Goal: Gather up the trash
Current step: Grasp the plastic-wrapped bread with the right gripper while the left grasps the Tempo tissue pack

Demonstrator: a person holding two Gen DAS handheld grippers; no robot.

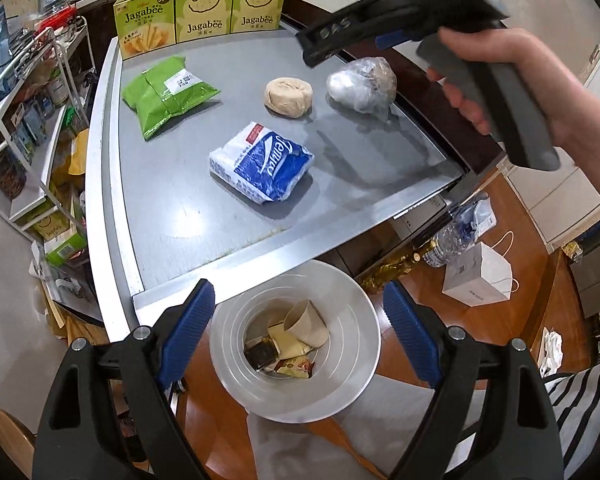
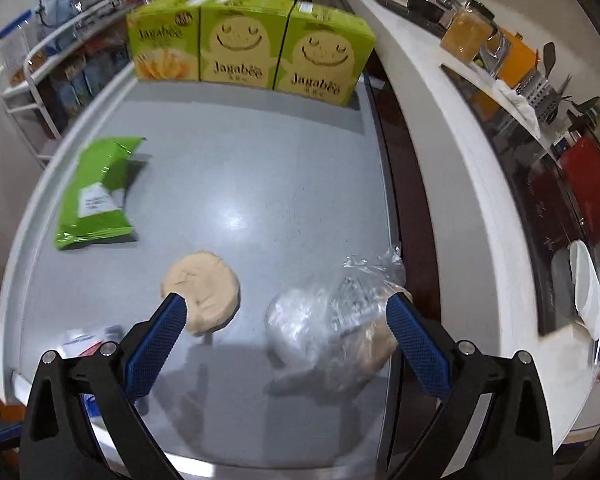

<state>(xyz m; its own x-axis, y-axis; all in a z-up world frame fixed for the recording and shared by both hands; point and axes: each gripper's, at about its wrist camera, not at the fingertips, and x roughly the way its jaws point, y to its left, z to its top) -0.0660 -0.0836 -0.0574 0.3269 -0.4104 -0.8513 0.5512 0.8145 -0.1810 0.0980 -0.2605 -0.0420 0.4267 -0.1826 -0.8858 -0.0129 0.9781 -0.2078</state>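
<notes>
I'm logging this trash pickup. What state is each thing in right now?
left gripper: open, above the bin, holding nothing
right gripper: open, over the table, holding nothing
bin: open-topped, partly filled with wrappers and a paper cup
crumpled plastic wrap: loose on the table
round beige piece: lying flat on the table
green snack bag: lying flat
tissue pack: lying flat
Jagabee boxes: upright in a row

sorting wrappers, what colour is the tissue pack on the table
The tissue pack is blue and white, clearest in the left wrist view.
</notes>
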